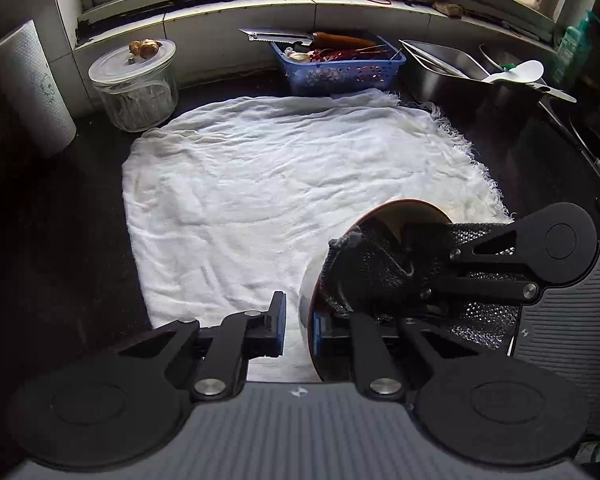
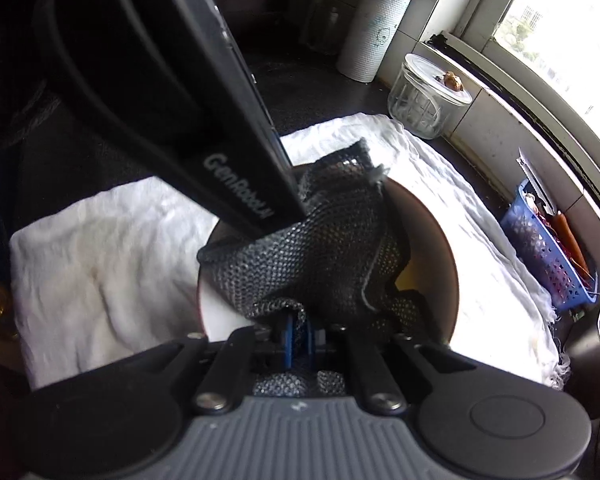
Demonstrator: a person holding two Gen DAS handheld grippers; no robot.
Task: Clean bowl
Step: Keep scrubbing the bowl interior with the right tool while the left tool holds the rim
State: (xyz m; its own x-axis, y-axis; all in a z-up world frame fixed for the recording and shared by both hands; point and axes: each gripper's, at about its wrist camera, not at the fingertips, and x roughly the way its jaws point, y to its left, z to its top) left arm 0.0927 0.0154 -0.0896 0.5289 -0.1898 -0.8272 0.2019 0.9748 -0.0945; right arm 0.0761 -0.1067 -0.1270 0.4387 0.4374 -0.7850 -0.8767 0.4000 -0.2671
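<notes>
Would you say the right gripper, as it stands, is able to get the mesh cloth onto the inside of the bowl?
Probably yes. The right gripper is shut on the mesh cloth, which already drapes into the tilted bowl. The left gripper holds the bowl's rim at one side.

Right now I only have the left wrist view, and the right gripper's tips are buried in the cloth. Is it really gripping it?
Observer: Yes. The right wrist view shows the right gripper with its blue pads closed on a fold of the cloth.
Operator: Where does the cloth sit?
Observer: Bunched up inside the bowl, with one corner poking up past the far rim.
Operator: Does it cover the whole inside?
Observer: No. A yellowish patch lies bare by the cloth's right edge.
</notes>
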